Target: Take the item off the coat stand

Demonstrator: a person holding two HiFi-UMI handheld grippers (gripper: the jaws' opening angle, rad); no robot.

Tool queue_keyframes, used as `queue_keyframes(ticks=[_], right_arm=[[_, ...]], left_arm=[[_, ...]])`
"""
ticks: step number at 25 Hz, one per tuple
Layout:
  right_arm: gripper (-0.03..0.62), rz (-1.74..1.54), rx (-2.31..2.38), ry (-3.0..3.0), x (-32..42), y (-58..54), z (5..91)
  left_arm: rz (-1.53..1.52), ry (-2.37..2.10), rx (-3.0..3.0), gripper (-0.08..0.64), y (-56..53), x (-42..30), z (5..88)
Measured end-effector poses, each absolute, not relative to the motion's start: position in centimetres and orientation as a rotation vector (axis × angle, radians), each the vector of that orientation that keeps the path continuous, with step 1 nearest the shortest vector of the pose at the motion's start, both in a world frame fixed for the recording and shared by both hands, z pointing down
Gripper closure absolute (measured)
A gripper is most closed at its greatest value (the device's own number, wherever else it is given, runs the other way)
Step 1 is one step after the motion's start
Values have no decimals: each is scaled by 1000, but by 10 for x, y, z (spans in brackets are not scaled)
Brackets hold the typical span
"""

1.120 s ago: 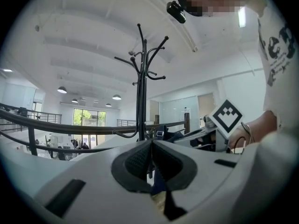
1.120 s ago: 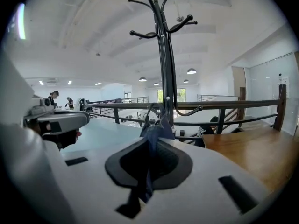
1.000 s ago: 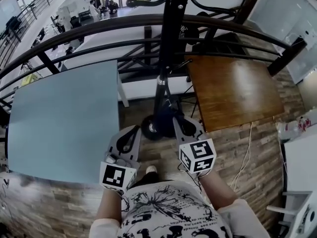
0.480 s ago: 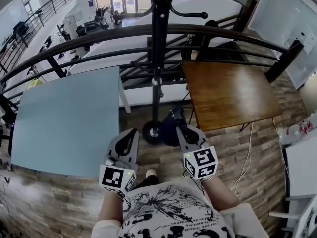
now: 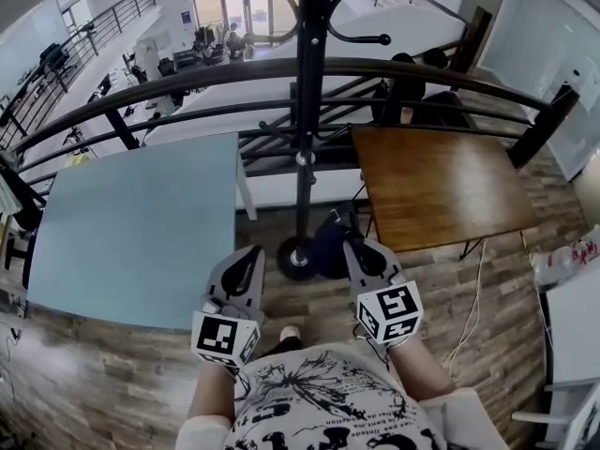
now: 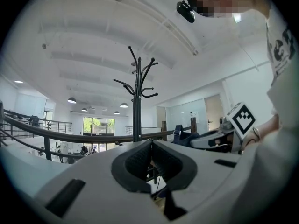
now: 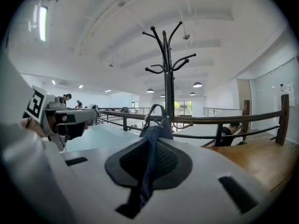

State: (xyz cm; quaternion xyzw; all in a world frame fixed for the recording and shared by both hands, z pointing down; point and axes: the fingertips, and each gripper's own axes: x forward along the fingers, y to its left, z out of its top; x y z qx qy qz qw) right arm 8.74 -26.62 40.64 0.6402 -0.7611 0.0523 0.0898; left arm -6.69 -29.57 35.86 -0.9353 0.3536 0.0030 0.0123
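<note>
Your right gripper (image 7: 149,146) pinches the dark blue bag (image 7: 157,129) by its fabric, near you, just right of the coat stand (image 5: 308,111); your left gripper (image 6: 150,146) is closed on nothing

No word, number or brand can be read anywhere. In the head view, the marker cube (image 5: 225,337) on the left gripper (image 5: 249,251), at 7 o'clock, and the marker cube (image 5: 389,313) on the right gripper (image 5: 356,247), at 5 o'clock, carry only black-and-white square patterns with no letters. At 6 o'clock, the black print on the person's white shirt (image 5: 319,403) may include lettering along the bottom edge, but it is too warped and cut off to read.
</note>
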Motion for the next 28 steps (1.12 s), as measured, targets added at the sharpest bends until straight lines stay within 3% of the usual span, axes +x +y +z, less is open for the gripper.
queue_keyframes(ticks=[28], right_arm=[[588, 101, 1953, -2278, 105, -286, 395]], left_arm=[[-8, 1108, -2890, 555, -324, -51, 372]])
